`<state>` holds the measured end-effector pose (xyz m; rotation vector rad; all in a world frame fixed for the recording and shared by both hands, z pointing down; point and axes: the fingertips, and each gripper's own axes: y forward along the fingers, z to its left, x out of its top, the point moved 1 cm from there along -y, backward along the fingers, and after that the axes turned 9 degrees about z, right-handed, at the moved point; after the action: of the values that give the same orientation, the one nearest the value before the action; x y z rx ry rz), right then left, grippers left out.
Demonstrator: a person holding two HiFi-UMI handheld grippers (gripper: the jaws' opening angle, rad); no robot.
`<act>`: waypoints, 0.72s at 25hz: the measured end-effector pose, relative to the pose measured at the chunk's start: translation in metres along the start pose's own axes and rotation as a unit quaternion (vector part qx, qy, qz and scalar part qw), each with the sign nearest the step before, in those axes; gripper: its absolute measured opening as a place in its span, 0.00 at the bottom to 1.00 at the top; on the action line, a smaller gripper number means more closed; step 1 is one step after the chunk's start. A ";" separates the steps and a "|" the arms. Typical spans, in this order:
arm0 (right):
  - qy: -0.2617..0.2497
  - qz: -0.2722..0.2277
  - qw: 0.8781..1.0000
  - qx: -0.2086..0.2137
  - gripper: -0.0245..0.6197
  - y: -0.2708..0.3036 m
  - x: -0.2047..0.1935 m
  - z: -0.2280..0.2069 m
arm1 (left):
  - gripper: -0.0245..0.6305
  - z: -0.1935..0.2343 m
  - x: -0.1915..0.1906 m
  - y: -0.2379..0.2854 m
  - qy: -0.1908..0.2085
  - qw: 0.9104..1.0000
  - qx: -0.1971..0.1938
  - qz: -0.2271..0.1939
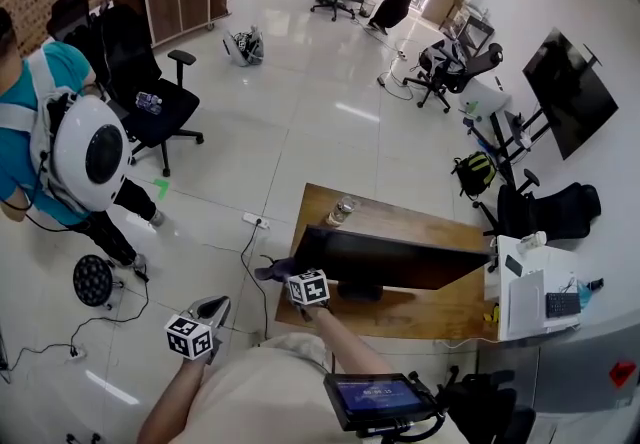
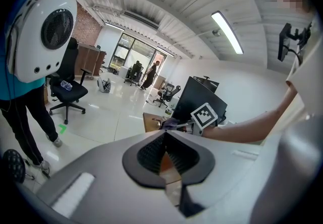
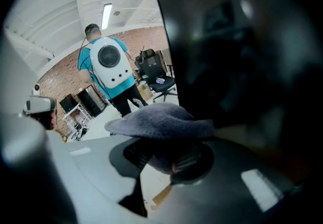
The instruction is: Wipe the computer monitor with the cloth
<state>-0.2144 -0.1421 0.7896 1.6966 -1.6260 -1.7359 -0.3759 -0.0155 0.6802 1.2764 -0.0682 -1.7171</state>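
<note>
Your right gripper (image 3: 169, 161) was clamped on the soft grey cloth (image 3: 161, 121). The cloth's free fold sat right at the left end of the wide black computer monitor (image 1: 400, 262), though contact could not be confirmed. From that end the screen's long axis ran off to your right along the brown wooden desk (image 1: 420, 222), so the wipe would probably travel that way. Your left gripper (image 2: 164, 153), jaws together on nothing, hung well back from the monitor.
</note>
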 end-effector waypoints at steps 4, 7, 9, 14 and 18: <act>-0.003 -0.022 1.000 0.004 0.18 -0.015 0.015 0.004 | 0.04 -0.002 0.002 0.001 0.003 1.000 0.000 -0.002; -0.004 -0.042 0.999 0.005 0.18 -0.028 0.027 0.006 | 0.04 -0.004 0.004 0.001 0.005 1.000 -0.001 -0.004; -0.003 -0.056 0.998 0.004 0.18 -0.036 0.035 0.008 | 0.04 -0.005 0.004 0.002 0.006 1.000 -0.002 -0.004; -0.002 -0.097 0.995 0.003 0.18 -0.062 0.058 0.015 | 0.04 -0.008 0.003 0.002 0.010 1.000 -0.004 -0.003; -0.031 -0.117 0.993 -0.013 0.18 -0.077 0.072 0.021 | 0.04 -0.009 0.002 0.002 0.014 1.000 -0.008 -0.001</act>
<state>-0.2141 -0.1583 0.6840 1.9046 -1.4711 -1.9244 -0.3680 -0.0137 0.6760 1.2878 -0.0363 -1.6985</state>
